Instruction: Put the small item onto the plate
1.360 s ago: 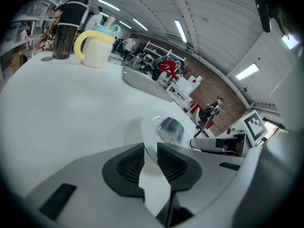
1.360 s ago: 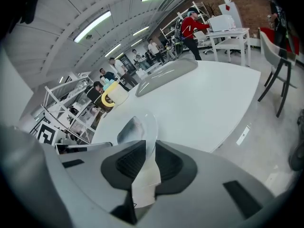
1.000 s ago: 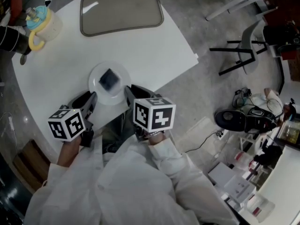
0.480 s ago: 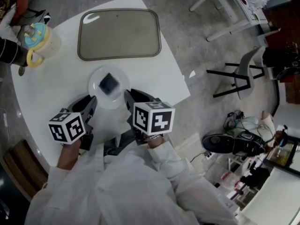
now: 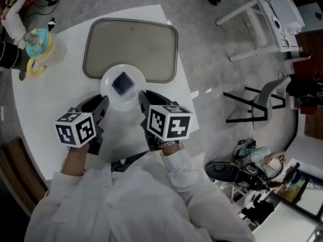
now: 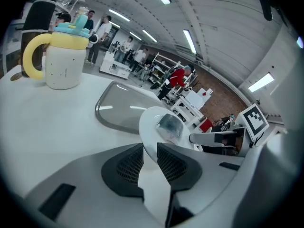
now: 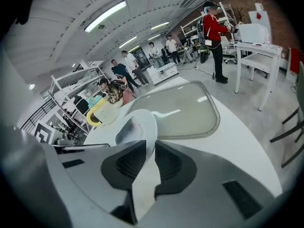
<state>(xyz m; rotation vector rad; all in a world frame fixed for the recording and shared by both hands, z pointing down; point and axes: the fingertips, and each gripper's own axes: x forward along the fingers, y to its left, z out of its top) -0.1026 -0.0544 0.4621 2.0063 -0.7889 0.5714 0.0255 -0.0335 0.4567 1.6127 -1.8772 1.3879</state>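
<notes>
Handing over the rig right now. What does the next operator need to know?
Left gripper: shut on the plate's near-left rim.
Right gripper: shut on the plate's near-right rim.
Things: the small dark item lies in the middle of the plate. In the head view the plate's far edge overlaps the tray's near rim.
Done: the item is on the plate.
Left: probably only to set the plate down level and open both grippers. Keep it flat so the item does not slide.

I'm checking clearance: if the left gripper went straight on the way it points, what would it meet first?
The plate, whose rim the left gripper already clamps. Beyond it probably the tray, though depth is unclear.
</notes>
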